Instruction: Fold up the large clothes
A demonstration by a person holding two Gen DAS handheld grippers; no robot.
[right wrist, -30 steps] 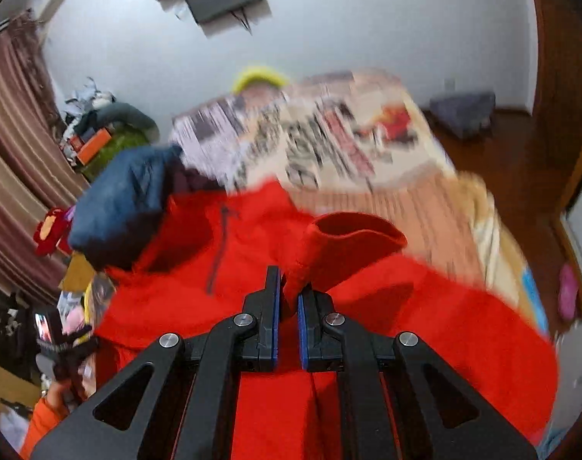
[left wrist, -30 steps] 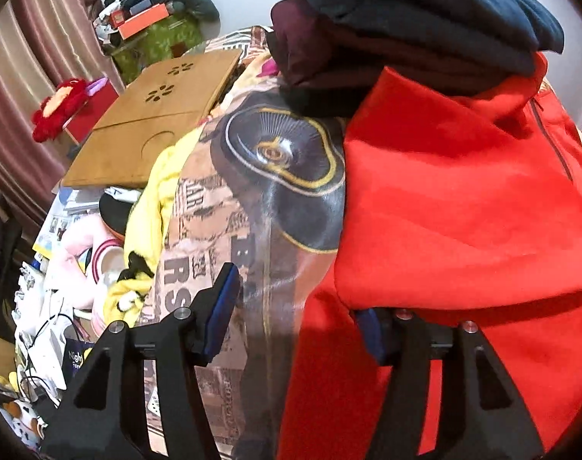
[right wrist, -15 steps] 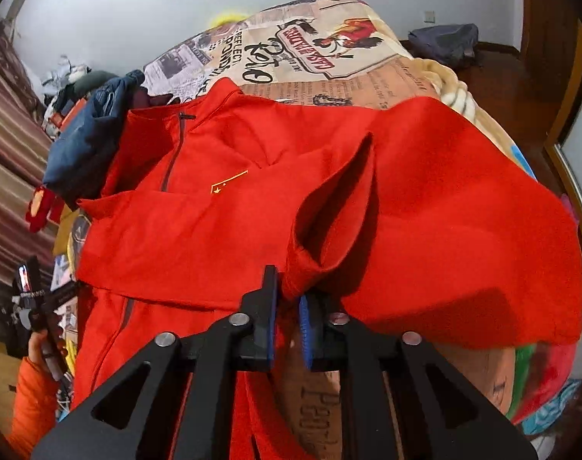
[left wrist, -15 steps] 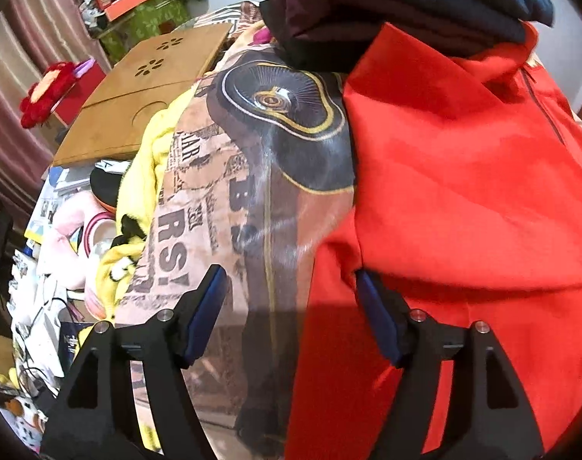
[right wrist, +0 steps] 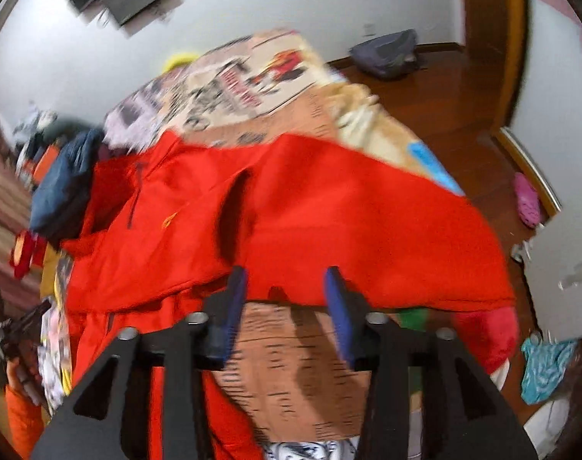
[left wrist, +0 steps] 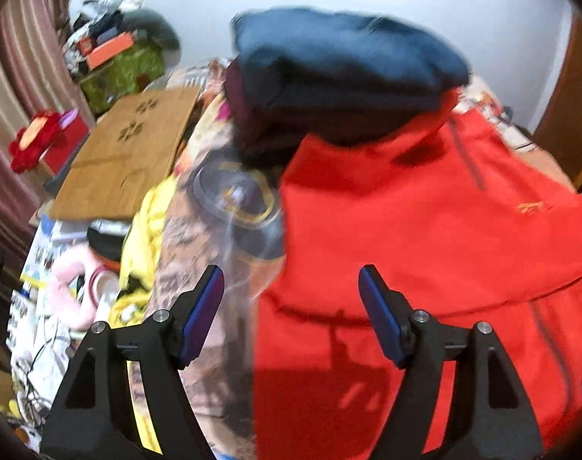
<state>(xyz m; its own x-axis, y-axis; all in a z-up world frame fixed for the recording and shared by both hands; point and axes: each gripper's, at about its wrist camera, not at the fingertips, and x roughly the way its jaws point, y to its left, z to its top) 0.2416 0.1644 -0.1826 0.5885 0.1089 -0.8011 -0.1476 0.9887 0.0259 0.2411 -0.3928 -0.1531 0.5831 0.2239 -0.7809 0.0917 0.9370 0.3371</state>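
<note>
Both views are motion-blurred. Red jacket (right wrist: pixel 329 211) covers the printed bed (right wrist: pixel 291 375); fingers of both grippers (left wrist: pixel 291 314) (right wrist: pixel 287 306) opening, empty. Wooden floor (right wrist: pixel 463 115).

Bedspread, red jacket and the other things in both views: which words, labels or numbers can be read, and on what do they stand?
None can be read now.
Bedspread: newspaper-style print, blurred.
Red jacket: small yellow chest emblem, no letters legible.
Round badge print on bedspread: lettering blurred.
</note>
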